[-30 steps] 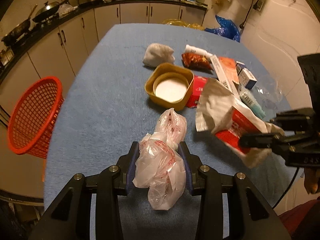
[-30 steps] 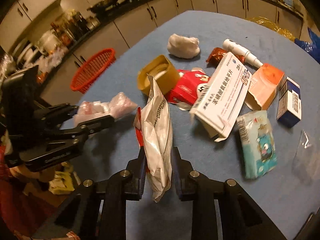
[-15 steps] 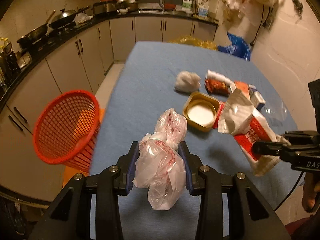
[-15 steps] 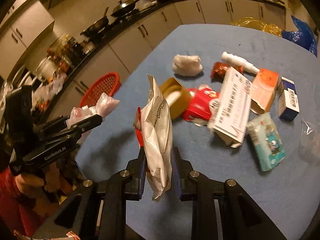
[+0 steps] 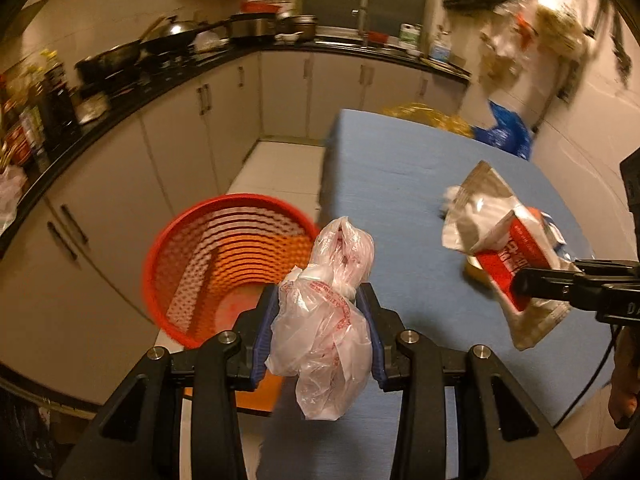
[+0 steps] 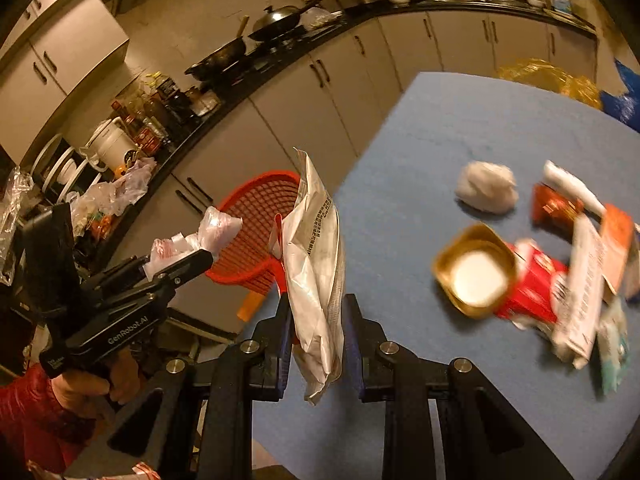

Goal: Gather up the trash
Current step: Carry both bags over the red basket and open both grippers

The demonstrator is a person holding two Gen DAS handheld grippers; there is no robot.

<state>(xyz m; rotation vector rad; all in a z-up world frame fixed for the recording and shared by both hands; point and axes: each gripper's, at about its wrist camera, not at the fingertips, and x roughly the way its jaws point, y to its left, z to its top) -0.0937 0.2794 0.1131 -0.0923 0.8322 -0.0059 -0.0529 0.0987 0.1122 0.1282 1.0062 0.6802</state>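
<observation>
**Two pieces of trash held near the red basket**

A knotted clear plastic bag [image 5: 320, 320] is clamped in the left gripper [image 5: 318, 330] fingers, beside the red basket [image 5: 224, 264] off the bench [image 5: 400, 208] edge. The right gripper [image 6: 316, 332] fingers pinch a crumpled silver-and-red wrapper [image 6: 316, 264] above the blue bench.
</observation>
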